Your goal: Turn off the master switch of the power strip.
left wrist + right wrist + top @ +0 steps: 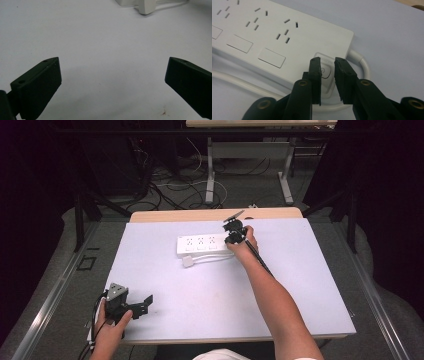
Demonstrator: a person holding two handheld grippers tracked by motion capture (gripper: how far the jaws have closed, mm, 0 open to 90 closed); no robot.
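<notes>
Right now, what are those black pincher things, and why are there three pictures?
A person sits at a white table holding a pincher tool, called a gripper, in each hand. One picture comes from a camera up high, looking down. The other two come from small cameras riding on the grippers, looking along their black jaws.

On the table lies a white power strip with its cord and plug.

The left gripper rests near the table's front corner, jaws wide apart, holding nothing.

The right gripper is at the strip's end. Its jaws are nearly together, right over the strip's power button. It holds nothing either.
</notes>
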